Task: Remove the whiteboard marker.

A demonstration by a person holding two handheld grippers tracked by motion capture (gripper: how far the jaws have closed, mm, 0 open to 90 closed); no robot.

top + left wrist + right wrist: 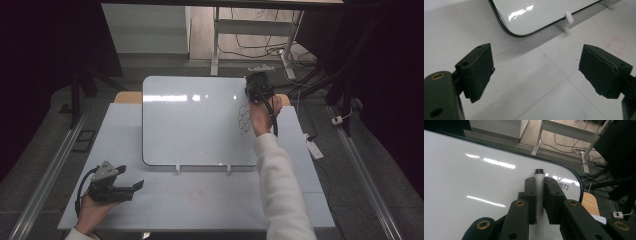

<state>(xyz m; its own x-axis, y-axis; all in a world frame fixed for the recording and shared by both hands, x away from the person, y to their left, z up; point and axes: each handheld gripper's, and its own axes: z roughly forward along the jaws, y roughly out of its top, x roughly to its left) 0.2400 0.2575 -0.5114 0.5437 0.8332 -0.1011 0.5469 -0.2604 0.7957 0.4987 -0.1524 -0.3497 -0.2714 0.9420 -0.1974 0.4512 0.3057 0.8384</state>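
meanwhile right gripper (539,195) jaws clamp a white marker (539,182); left gripper (536,72) jaws gape wide, empty.

I look down on a pale grey table (210,200) marked with thin seams. A glossy whiteboard (195,120) lies on it, two white clips (177,169) at its near edge.
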